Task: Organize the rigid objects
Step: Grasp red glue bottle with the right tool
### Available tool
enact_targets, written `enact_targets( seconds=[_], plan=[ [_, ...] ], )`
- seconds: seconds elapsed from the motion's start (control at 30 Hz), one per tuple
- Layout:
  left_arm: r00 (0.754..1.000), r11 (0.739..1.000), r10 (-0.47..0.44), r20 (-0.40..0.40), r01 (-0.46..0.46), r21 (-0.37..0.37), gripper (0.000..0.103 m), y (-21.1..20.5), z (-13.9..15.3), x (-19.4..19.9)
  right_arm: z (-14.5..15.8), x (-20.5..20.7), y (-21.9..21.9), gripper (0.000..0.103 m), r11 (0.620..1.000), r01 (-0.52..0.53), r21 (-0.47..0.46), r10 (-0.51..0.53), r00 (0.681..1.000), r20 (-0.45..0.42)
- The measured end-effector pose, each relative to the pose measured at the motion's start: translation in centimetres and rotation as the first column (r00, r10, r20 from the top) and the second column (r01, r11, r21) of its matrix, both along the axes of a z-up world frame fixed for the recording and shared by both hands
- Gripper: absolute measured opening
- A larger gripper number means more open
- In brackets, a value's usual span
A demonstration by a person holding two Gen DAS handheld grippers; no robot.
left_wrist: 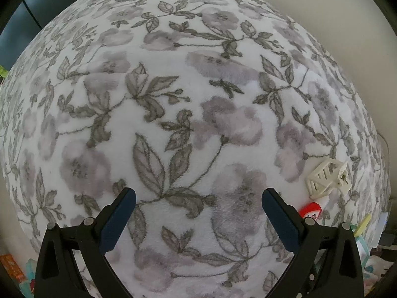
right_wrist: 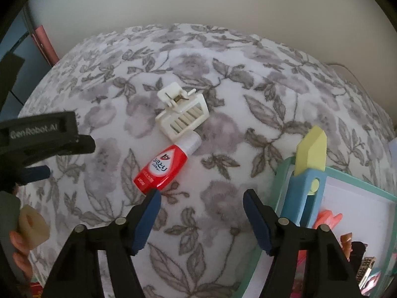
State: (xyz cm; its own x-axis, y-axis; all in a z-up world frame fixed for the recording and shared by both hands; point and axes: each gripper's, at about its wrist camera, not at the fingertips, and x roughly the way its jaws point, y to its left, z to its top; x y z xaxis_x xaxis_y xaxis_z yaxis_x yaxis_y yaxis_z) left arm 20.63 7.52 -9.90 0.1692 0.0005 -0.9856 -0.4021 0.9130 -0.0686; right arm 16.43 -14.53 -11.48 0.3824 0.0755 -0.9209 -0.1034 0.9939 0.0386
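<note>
A small red bottle (right_wrist: pixel 162 167) with a white cap lies on the floral blanket (right_wrist: pixel 223 87), its cap end against a cream hair claw clip (right_wrist: pixel 182 113). My right gripper (right_wrist: pixel 201 201) hovers just in front of the bottle's base; its jaws stand apart with only blanket between them. In the left wrist view the clip (left_wrist: pixel 327 177) and the bottle (left_wrist: pixel 311 209) lie at the right edge, beyond the right finger. My left gripper (left_wrist: pixel 198 201) points down at bare blanket (left_wrist: pixel 173 99), open and holding nothing. It also shows at the left of the right wrist view as the left gripper (right_wrist: pixel 37 146).
A teal-rimmed tray (right_wrist: pixel 281 186) sits at the right with a blue and yellow utility knife (right_wrist: pixel 310 164) standing on its corner and small items inside. A hand (right_wrist: pixel 19 243) holds the left tool. A wall rises behind the blanket. A pink edge (right_wrist: pixel 46 44) stands at far left.
</note>
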Motion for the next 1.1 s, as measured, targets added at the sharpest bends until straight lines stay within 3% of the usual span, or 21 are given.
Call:
enact_targets(
  seconds=[0.13, 0.5, 0.7, 1.0, 1.1],
  plan=[
    [1.000, 1.000, 0.003, 0.000, -0.003, -0.001, 0.101, -0.1, 0.2, -0.1, -0.6, 0.0, 0.8, 0.071, 0.998, -0.026, -0.062, 0.025, 1.000, -0.007],
    [1.000, 1.000, 0.019, -0.006, -0.019, -0.010, 0.101, 0.8, 0.4, -0.5, -1.2, 0.8, 2.6, 0.071, 0.998, -0.049, -0.031, 0.049, 0.999, 0.016],
    [1.000, 1.000, 0.025, -0.006, -0.025, -0.014, 0.101, 1.2, 0.3, -0.5, -1.2, 1.1, 3.1, 0.080, 0.997, -0.069, -0.019, 0.070, 0.996, 0.051],
    [1.000, 1.000, 0.029, -0.010, -0.029, -0.013, 0.101, 1.0, 0.0, -0.1, -1.4, 1.7, 3.9, 0.082, 0.995, -0.102, -0.013, 0.103, 0.992, 0.070],
    [0.999, 0.999, 0.030, -0.012, -0.030, -0.012, 0.101, 1.0, -0.2, -0.1, -1.6, 2.1, 4.0, 0.087, 0.994, -0.108, -0.027, 0.109, 0.992, 0.067]
  ],
)
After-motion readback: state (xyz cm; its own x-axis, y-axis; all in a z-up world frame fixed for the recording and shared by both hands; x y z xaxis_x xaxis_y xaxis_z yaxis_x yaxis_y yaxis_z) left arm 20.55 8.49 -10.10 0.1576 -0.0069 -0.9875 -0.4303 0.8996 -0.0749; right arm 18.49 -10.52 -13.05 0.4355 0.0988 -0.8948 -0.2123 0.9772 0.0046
